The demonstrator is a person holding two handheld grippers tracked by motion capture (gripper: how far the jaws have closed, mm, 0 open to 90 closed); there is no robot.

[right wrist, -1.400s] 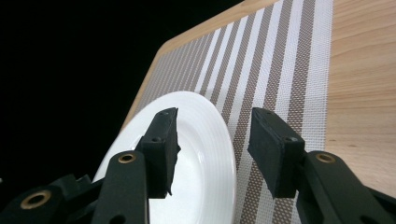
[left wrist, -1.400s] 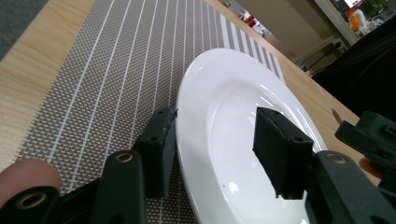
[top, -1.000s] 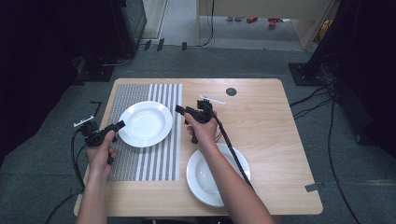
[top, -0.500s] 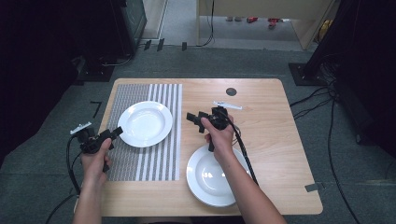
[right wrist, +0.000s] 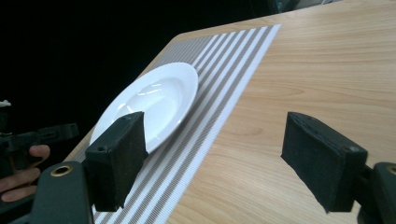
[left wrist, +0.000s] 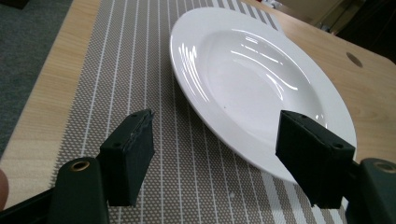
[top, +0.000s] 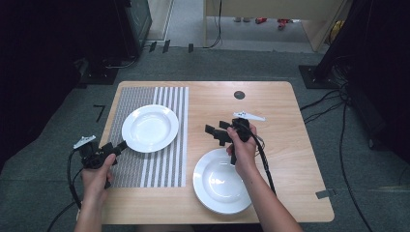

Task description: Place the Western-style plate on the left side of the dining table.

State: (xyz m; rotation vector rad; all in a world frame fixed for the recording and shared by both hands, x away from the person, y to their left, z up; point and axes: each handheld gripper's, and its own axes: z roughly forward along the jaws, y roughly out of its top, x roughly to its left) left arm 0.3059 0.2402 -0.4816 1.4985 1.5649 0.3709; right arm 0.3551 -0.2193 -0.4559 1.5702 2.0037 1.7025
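Woven striped placemat (top: 147, 140) carries a glossy round plate (top: 150, 128); both tongs just released, empty.

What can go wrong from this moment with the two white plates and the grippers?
1. The plate on the placemat lies just before the left gripper, whose jaws have just been opening; a forward push may slide it.
2. The right forearm crosses over the near plate, which sits near the table edge; a bump might shift it.

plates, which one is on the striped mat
The far plate, on the left half of the table. It lies wholly on the striped mat; the near plate sits on bare wood by the table's front edge.
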